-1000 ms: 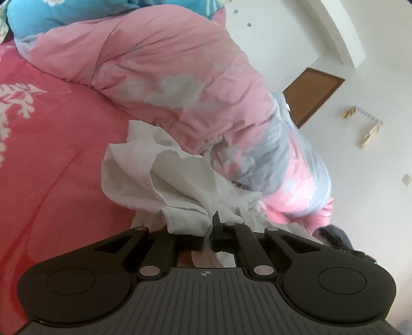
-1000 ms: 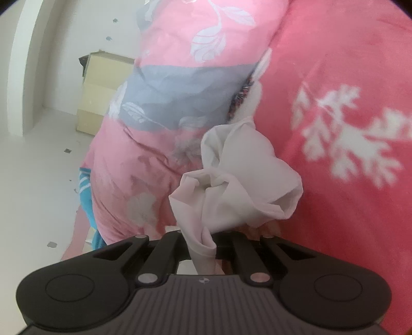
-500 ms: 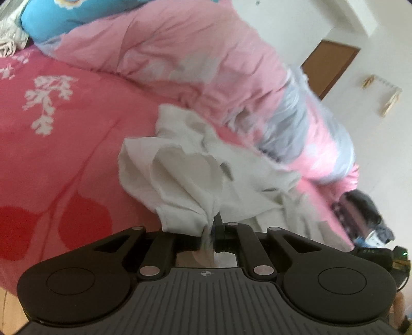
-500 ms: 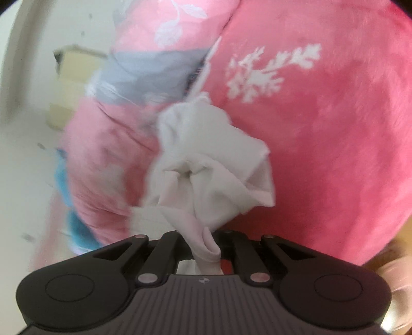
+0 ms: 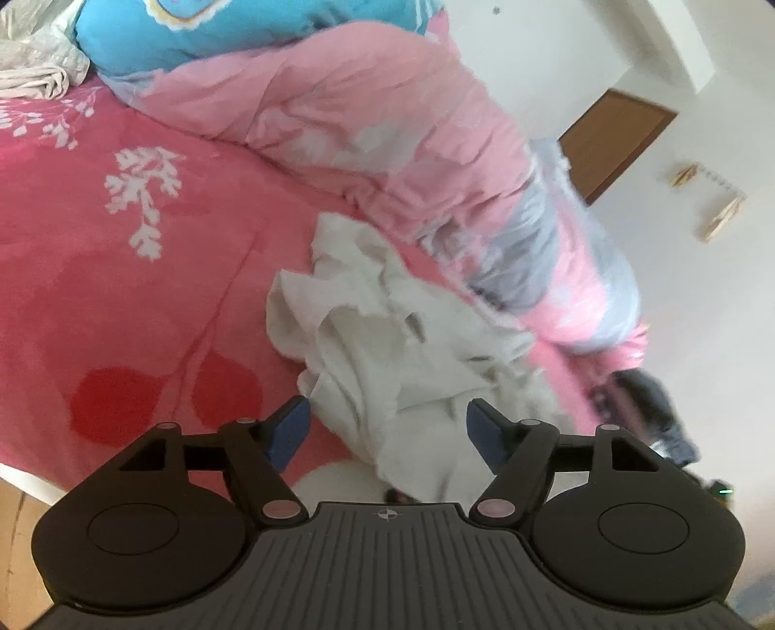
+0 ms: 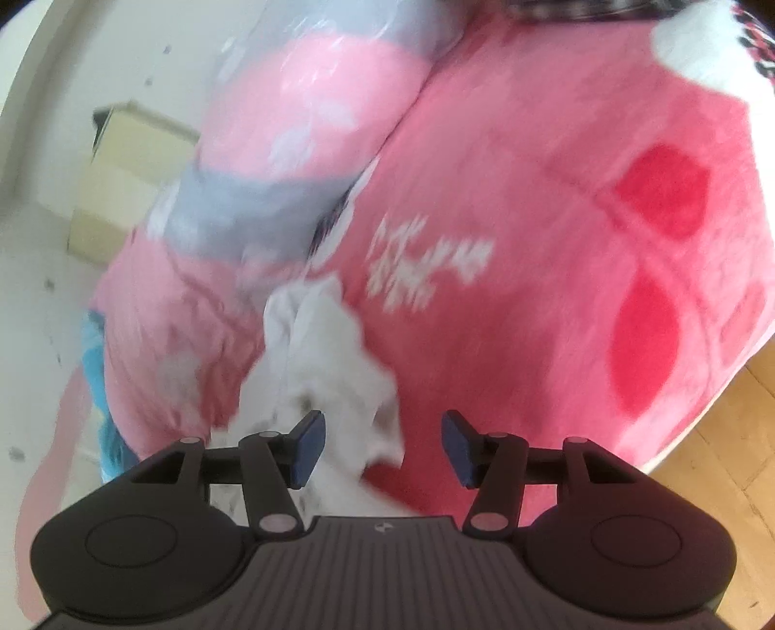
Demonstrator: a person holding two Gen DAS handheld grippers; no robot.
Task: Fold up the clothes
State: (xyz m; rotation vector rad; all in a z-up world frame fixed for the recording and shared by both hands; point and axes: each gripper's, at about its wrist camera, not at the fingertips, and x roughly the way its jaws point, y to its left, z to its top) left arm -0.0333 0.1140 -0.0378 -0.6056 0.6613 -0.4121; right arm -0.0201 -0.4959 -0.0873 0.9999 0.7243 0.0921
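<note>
Left wrist view: the left hand-held gripper [image 5: 385, 431] has its jaws opening, blue pads spread apart, and no pad presses on cloth. The white garment [image 5: 387, 349] lies crumpled on the red bedspread [image 5: 145, 300], near the bed's front edge and just beside the rolled pink quilt [image 5: 378, 121]. Part of the heap sits between the spread pads, apart from both. Its long axis runs from the gripper away toward the quilt, the far end bunched into ruffles. A blue pillow [image 5: 193, 39] rests at the far end of the bed.

Right wrist view: blurred. The right hand-held gripper [image 6: 382, 448] is likewise opening, pads clear of fabric. The white garment [image 6: 329, 368] trails from beside the left pad up toward the quilt [image 6: 300, 145], a narrow strip lying close to where the quilt meets the bedspread [image 6: 557, 242]. The bed's edge and wooden floor [image 6: 717, 436] show at right.

By my reading, folding has barely begun: the garment is laid down but bunched, no flat panel or crease showing. Spreading, smoothing and every fold remain.
</note>
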